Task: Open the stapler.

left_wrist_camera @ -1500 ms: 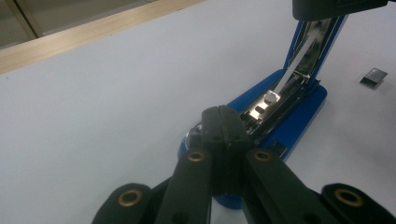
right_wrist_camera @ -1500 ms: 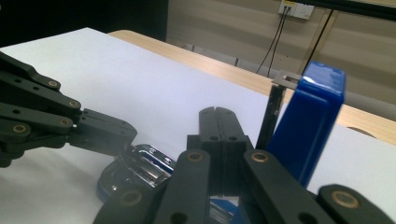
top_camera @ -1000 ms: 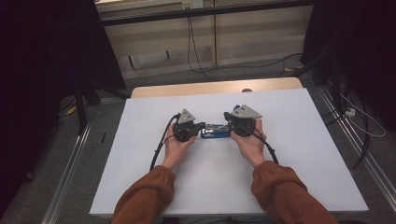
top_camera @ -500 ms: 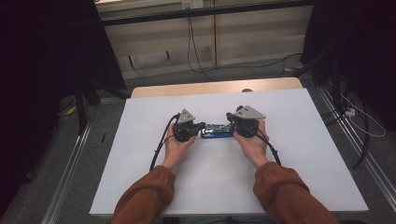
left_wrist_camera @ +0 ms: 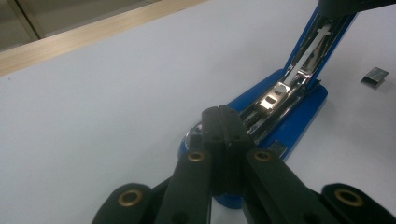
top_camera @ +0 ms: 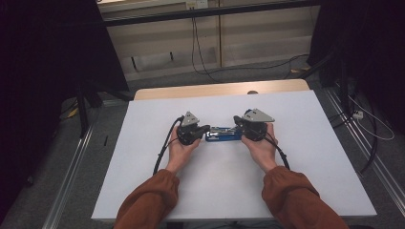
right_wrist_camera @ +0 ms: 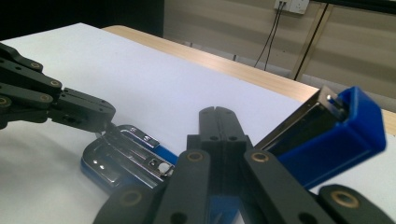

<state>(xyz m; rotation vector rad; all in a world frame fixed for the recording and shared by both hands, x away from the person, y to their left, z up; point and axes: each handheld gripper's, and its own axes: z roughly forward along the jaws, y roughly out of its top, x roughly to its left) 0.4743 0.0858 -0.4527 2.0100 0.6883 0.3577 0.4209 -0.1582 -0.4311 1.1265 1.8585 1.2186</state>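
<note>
Table is bearing a blue stapler lying opened between both tongs. Left tongs, closed, are pinning its front end; right tongs are closed beside the raised lid. Judgement: keep pinning. Staples are lying beyond.

Blue stapler with silver metal inside, white table, rust-orange sleeves

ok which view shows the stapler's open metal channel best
The left gripper view: the stapler lies open, with the channel running up the middle. The right gripper view shows its chrome base and raised blue top from low. The high view shows a small blue bar between the grippers.
</note>
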